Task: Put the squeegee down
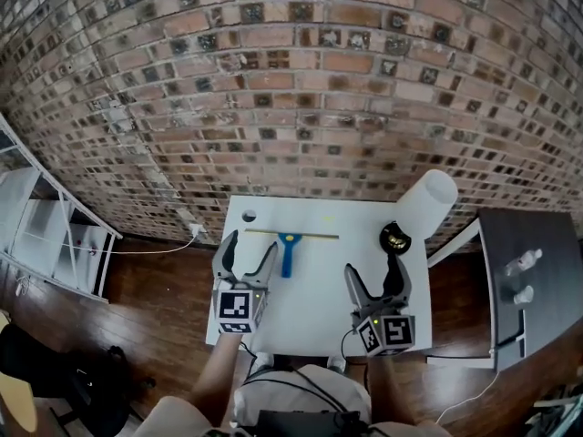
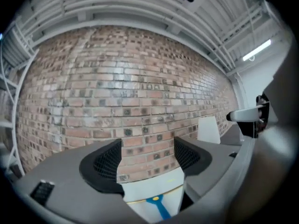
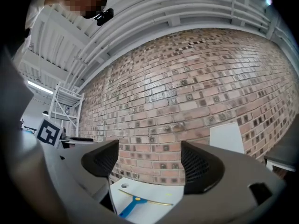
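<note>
Squeegee (image 1: 289, 247) lies flat on the white table (image 1: 314, 289), near its far edge: blue handle, thin yellowish blade, possibly metal. Left gripper (image 1: 250, 244) and right gripper (image 1: 374, 264) hover nearer, jaws wide, empty.

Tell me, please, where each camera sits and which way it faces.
Head view: on the person's head, looking steeply down at the table, squeegee, forearms, left tongs and right tongs.
Left gripper view: on the left tongs, facing the brick wall; its open jaws show.
Right gripper view: on the right tongs, facing the wall; open jaws show.
Shared: all show the squeegee.
</note>
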Available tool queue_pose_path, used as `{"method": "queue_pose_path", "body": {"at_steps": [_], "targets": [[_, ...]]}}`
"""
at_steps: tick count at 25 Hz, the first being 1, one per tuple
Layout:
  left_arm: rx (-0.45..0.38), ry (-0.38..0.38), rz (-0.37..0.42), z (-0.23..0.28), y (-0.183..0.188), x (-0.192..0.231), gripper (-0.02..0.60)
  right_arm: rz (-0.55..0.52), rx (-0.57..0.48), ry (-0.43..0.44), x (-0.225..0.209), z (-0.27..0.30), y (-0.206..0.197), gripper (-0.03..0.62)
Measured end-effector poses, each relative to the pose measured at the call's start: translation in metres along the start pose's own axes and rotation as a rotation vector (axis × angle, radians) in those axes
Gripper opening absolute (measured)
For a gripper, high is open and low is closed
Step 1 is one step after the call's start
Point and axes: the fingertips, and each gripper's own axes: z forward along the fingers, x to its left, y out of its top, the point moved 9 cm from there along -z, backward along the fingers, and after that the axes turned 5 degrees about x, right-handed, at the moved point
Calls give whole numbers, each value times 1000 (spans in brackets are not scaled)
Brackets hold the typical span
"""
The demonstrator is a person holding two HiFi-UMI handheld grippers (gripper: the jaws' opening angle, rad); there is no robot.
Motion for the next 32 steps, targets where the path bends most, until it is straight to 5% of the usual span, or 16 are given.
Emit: {"method": "queue_pose_path", "body": {"at_steps": [2,9,14,32], "targets": [[-22,40,45,-18,7,0,348,-10,-6,3,3,0,1,448],[-19,103,-42,-53,-4,4,348,-77,5,-33,13,-3,-1,441],[-34,110,-42,-62,-6,0,348,-168,14,-22,22,-1,3,437],[-56,85,-46,-50,2,-4,347,-140,17,-61,17,-1,4,437]]}}
